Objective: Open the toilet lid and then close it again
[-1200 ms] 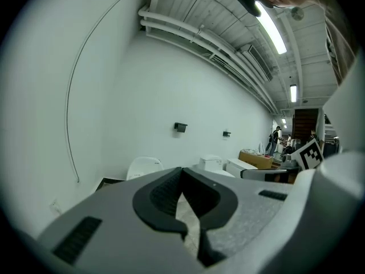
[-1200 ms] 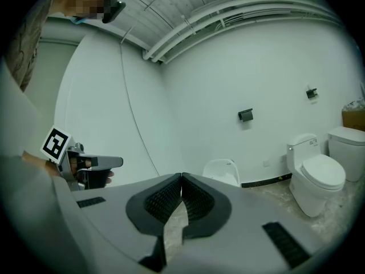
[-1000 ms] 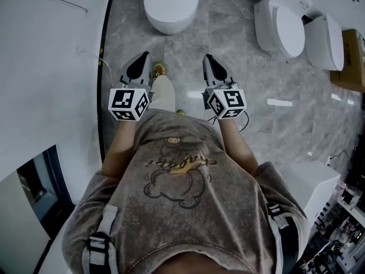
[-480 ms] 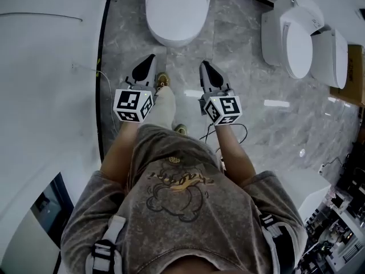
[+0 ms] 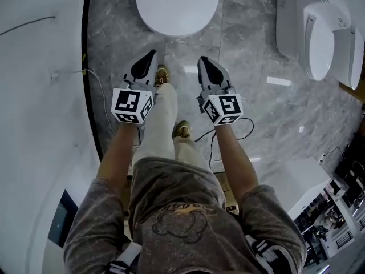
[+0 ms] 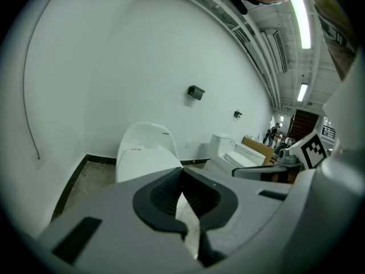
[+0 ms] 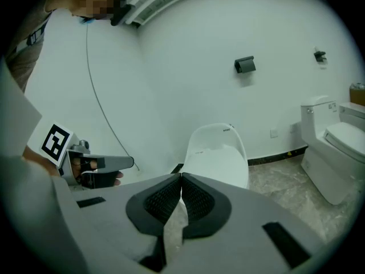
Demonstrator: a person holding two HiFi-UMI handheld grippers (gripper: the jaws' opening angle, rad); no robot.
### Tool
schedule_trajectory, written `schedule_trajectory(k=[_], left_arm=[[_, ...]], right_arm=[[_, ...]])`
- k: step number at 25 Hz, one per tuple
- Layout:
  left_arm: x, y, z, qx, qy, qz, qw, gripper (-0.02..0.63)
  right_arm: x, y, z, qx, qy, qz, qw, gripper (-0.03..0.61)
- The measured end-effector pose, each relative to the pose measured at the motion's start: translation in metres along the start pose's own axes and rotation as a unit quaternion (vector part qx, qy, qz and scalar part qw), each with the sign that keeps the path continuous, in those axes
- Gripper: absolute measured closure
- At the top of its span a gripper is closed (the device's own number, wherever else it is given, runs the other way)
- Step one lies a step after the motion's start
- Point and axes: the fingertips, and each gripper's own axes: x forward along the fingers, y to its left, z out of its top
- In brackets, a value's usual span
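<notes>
A white toilet [image 5: 178,7] stands at the top of the head view, its smooth closed lid [image 6: 145,163] facing me with an arched white back piece [image 7: 219,138] behind it. My left gripper [image 5: 149,56] and right gripper [image 5: 203,60] hang side by side over the grey marble floor, a short way in front of the toilet's front edge and touching nothing. The two are shut and empty: in the left gripper view the black pads [image 6: 171,193] meet at the tip of the left gripper [image 6: 181,174], and the right gripper [image 7: 181,179] looks the same, with the toilet [image 7: 219,158] straight ahead.
A curved white wall [image 5: 40,96] with a black baseboard [image 5: 86,67] runs along the left. Other white toilets [image 5: 319,36] stand at the right, also seen as a toilet [image 7: 336,147] beside the wall. A black cable [image 5: 242,131] lies on the floor, and my leg and shoe [image 5: 162,73] are between the grippers.
The toilet has come closer and slid toward the top edge of the head view. Both grippers stay side by side and shut, now nearer to its front. One leg has stepped forward.
</notes>
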Motion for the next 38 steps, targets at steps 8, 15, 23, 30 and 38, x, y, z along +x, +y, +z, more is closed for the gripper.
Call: schedule_trajectory(k=[8, 15, 23, 30, 38], left_arm=[[0.084, 0.051, -0.11, -0.008, 0.036, -0.012, 0.9992, 0.604], [0.13, 0.085, -0.179, -0.008, 0.06, -0.011, 0.9981, 0.604], [0.158, 0.101, -0.214, -0.011, 0.074, -0.01, 0.9971, 0.604], [0.165, 0.1, -0.214, 0.003, 0.072, -0.022, 0.9972, 0.604], [0.163, 0.1, -0.208, -0.003, 0.081, -0.013, 0.9966, 0.604]], right_arm=[[0.089, -0.04, -0.102, 0.014, 0.037, -0.007, 0.999, 0.552], [0.143, -0.063, -0.163, 0.008, 0.063, -0.001, 0.998, 0.552], [0.173, -0.071, -0.193, 0.004, 0.082, 0.002, 0.997, 0.552], [0.185, -0.068, -0.196, -0.004, 0.085, 0.011, 0.996, 0.552], [0.185, -0.063, -0.191, 0.002, 0.09, 0.008, 0.996, 0.552]])
